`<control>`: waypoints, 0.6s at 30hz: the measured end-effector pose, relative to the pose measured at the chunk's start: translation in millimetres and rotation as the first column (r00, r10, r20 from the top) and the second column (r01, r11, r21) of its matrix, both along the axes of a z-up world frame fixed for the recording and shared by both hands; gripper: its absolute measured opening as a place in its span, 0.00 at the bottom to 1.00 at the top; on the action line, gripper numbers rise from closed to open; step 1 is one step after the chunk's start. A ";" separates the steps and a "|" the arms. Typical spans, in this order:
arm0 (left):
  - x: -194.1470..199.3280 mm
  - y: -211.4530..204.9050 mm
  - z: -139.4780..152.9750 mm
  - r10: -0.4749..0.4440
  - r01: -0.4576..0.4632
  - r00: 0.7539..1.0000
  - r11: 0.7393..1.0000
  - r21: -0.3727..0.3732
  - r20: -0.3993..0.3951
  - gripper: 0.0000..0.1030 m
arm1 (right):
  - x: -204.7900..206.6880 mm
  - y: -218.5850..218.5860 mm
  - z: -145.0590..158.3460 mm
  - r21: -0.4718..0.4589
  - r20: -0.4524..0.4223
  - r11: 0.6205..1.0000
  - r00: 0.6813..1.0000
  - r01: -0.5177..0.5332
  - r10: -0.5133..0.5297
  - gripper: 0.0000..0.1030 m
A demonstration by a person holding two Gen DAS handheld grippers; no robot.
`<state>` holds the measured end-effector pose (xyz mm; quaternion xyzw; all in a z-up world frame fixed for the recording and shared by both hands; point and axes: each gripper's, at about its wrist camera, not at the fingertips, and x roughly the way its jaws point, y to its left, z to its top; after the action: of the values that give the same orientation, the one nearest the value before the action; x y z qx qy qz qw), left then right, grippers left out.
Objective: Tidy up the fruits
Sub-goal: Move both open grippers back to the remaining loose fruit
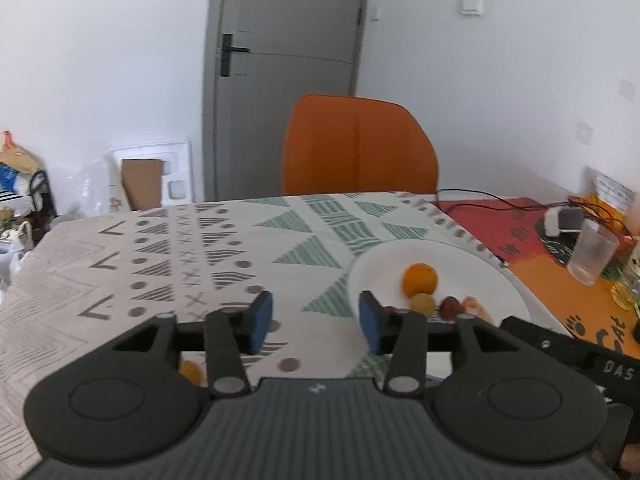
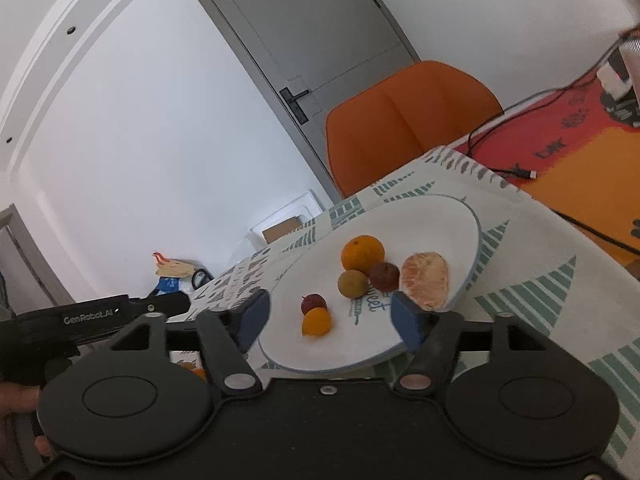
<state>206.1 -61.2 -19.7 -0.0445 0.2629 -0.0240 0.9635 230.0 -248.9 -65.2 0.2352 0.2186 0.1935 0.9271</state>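
Fruits sit grouped on the white plate (image 2: 460, 216) atop the patterned tablecloth (image 1: 168, 240): a peeled citrus (image 2: 426, 280) at right, an orange (image 2: 362, 253) far, then smaller pieces nearer you. Your right gripper (image 2: 330, 320) hangs released over the plate's near rim, gripping nothing. Your left gripper (image 1: 314, 316) gapes empty above the cloth, left of the plate.

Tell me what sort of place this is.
Most likely a dining corner in a home: a table under a patterned tablecloth, a white plate of fruit, an orange chair pulled up to it, and a grey interior door behind.
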 end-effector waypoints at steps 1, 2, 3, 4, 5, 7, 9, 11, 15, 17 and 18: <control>-2.1 3.5 0.0 0.011 -0.011 1.000 1.000 0.002 0.002 0.55 | -1.3 3.0 2.0 -0.015 0.004 1.000 1.000 0.005 -0.005 0.73; -4.0 7.1 0.3 0.020 -0.020 1.000 1.000 0.003 0.004 0.61 | -1.9 5.8 3.6 -0.028 0.006 1.000 1.000 0.009 -0.009 0.75; -6.5 10.4 0.4 0.028 -0.028 1.000 1.000 0.003 0.010 0.65 | -2.8 9.2 5.5 -0.042 0.009 0.999 1.000 0.017 -0.016 0.80; -9.5 14.3 0.6 0.038 -0.038 0.999 0.999 0.002 0.017 0.67 | -3.7 12.3 7.1 -0.054 0.014 0.998 1.000 0.026 -0.025 0.85; -12.3 17.5 0.8 0.045 -0.045 0.999 0.999 0.003 0.023 0.72 | -4.2 15.3 8.8 -0.064 0.018 0.997 0.999 0.034 -0.033 0.87; -17.0 23.7 1.4 0.061 -0.061 0.998 0.998 0.003 0.033 0.77 | -5.6 21.2 12.0 -0.084 0.027 0.996 0.999 0.043 -0.041 0.93; -22.4 30.0 1.8 0.072 -0.072 0.997 0.997 -0.004 0.043 0.82 | -7.1 26.2 15.0 -0.091 0.036 0.995 0.999 0.044 -0.041 0.98; -27.7 36.9 2.0 0.082 -0.082 0.995 0.997 -0.012 0.049 0.83 | -10.2 31.1 18.3 -0.095 0.050 0.994 0.998 0.047 -0.042 1.00; -38.4 50.4 2.4 0.111 -0.110 0.993 0.994 -0.029 0.051 0.85 | -16.4 41.0 25.6 -0.109 0.070 0.993 0.997 0.042 -0.035 1.00; -43.5 56.7 2.6 0.120 -0.118 0.991 0.992 -0.035 0.055 0.86 | -19.4 46.4 28.6 -0.118 0.085 0.992 0.996 0.033 -0.024 1.00; -46.5 60.1 2.8 0.125 -0.123 0.991 0.992 -0.036 0.056 0.86 | -20.3 49.7 30.0 -0.125 0.091 0.992 0.996 0.030 -0.019 1.00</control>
<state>159.6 -1.1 -16.9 -0.0756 0.2314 0.0303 0.9695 209.7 -199.3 -35.2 0.1697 0.1859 0.1781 0.9513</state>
